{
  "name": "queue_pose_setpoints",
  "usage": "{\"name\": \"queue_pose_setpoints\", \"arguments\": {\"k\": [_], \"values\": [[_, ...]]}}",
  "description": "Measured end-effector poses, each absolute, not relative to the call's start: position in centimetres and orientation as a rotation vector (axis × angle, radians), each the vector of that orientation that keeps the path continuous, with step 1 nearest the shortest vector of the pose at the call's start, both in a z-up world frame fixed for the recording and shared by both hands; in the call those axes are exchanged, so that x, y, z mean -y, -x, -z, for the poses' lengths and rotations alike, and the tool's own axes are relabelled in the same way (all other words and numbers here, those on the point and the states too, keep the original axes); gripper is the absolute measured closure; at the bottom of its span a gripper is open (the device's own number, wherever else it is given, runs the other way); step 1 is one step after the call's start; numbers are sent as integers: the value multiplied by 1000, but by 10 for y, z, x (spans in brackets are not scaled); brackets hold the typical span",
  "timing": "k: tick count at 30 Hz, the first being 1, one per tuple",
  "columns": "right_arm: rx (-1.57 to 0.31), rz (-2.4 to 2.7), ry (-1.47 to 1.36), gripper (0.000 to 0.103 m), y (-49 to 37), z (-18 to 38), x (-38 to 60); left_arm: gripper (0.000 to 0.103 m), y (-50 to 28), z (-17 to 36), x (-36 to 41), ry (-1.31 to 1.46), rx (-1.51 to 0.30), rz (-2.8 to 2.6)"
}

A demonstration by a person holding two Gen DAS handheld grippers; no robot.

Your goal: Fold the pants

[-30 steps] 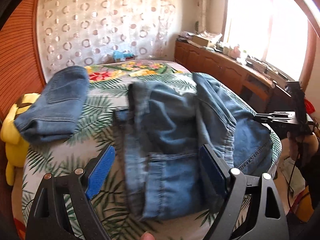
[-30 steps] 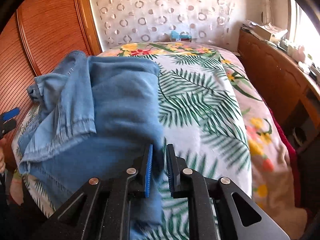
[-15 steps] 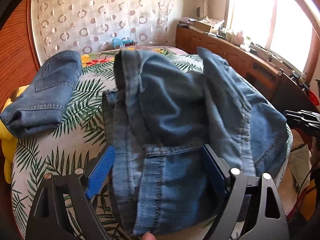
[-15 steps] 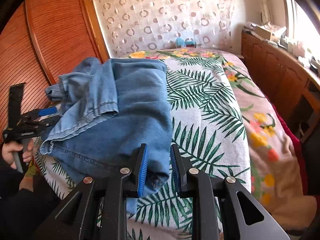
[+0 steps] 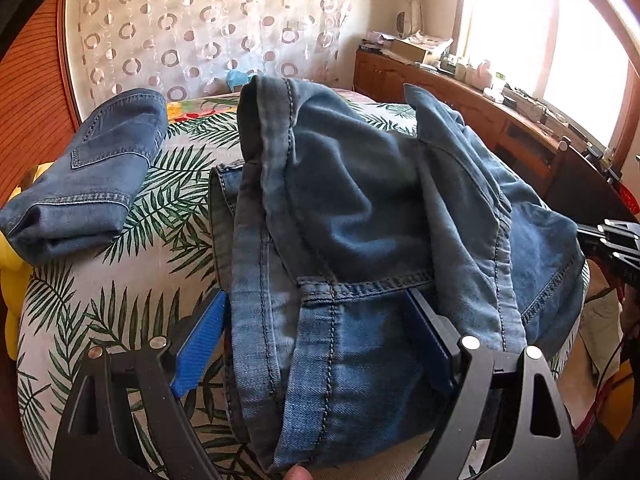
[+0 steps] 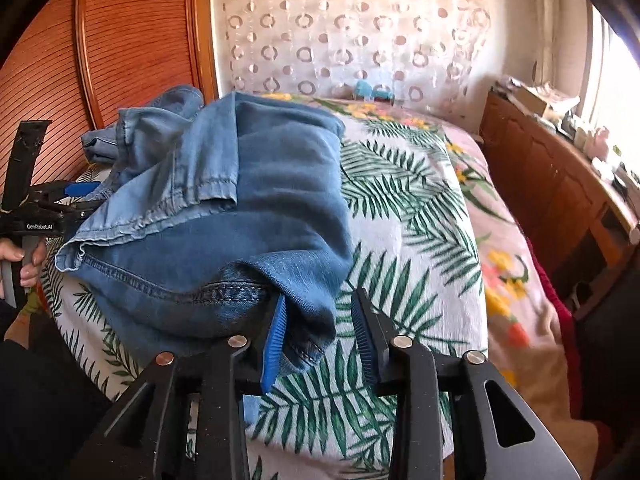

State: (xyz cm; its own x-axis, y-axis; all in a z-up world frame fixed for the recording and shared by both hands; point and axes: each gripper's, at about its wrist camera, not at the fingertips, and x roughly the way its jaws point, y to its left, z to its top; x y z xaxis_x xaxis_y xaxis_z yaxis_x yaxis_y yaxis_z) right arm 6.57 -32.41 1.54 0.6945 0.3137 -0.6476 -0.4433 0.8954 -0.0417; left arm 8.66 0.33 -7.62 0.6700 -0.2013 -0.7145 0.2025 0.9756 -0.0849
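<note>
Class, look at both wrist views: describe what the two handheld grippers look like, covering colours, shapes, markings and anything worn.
Each gripper, the left gripper and the right gripper, has angular black fingers with silver rivets and ribbed blue pads. In the right wrist view, the left one's body carries white "GenRobot.AI" lettering and a grey handle. A dark sleeve shows below it.

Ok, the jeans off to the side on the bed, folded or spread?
Folded: the side jeans lie in a compact bundle, layered edges showing.

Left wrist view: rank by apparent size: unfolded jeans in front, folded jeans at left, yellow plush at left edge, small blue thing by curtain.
1. unfolded jeans, largest, though also nearest the camera
2. folded jeans
3. yellow plush, mostly hidden and cut off, so true rank unsure
4. blue thing, smallest, farthest away
</note>
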Motion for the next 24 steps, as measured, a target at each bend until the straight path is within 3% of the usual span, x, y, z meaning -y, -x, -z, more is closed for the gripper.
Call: {"name": "queue_pose_setpoints", "arguments": {"k": [8, 16, 22, 24], "values": [[-658, -457, 150, 103, -19, -19, 349, 16, -89, 79, -4, 4, -814, 222], [-677, -436, 86, 102, -33, -11, 359, 16, -74, 60, -2, -7, -764, 236], [-618, -388, 129, 88, -27, -22, 354, 16, -64, 32, 25, -43, -697, 302], [-603, -372, 128, 76, -26, -24, 353, 19, -64, 27, 37, -46, -684, 343]]}}
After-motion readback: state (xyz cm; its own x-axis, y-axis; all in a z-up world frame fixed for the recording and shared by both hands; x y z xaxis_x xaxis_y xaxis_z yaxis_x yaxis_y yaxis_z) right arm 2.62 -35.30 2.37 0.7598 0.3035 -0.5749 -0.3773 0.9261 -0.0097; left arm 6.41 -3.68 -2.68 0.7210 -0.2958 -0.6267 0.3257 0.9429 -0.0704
